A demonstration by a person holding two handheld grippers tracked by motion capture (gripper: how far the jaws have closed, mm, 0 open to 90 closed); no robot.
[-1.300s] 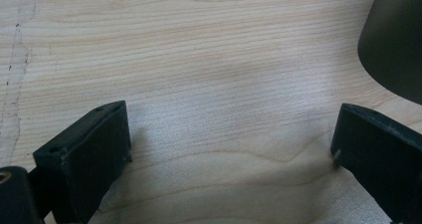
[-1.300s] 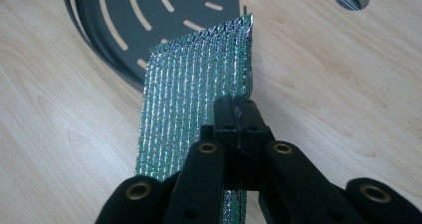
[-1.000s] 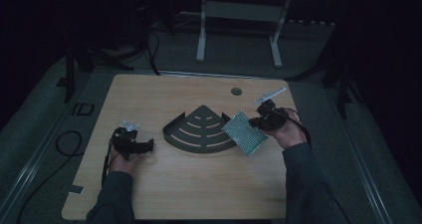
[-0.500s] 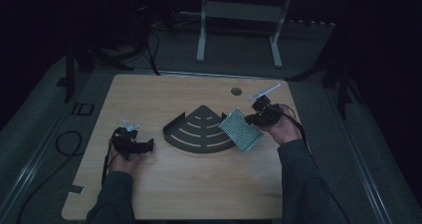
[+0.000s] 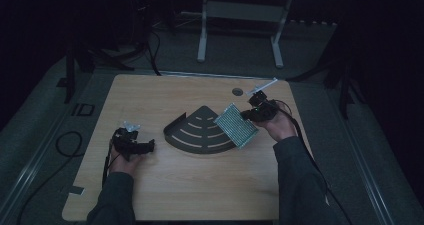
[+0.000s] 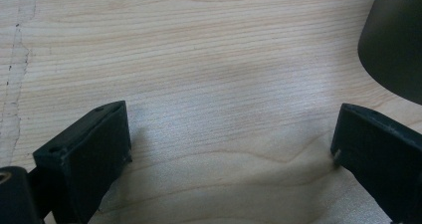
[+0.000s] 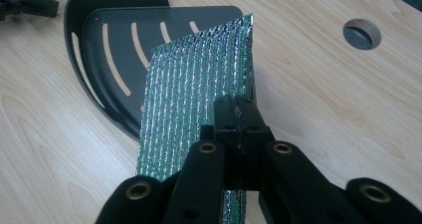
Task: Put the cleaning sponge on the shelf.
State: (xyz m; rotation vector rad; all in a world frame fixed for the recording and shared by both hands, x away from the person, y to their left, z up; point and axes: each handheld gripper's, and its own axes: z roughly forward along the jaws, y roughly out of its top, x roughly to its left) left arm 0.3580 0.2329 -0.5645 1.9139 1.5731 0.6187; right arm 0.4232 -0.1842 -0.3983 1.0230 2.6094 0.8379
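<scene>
A dark, quarter-round tray (image 5: 197,135) with a raised rim and curved slots lies flat near the middle of the table (image 5: 200,190), and nothing rests on its floor. A shiny green and silver foil pouch (image 5: 236,125) hangs tilted over the tray's right side, lifted off the wood. The right hand-held gripper (image 5: 248,116) has its jaws pinched tight on one edge of that pouch; in the right gripper view the pouch (image 7: 196,104) stands up straight out of the closed jaws, with the tray (image 7: 119,50) just behind and below it. A round hole (image 5: 237,91) sits in the table near the far edge, to the right of the tray. The left hand-held gripper (image 5: 150,146) rests on the table toward the left edge, just beside the tray's curved rim, its jaws spread wide with only bare wood between them.
</scene>
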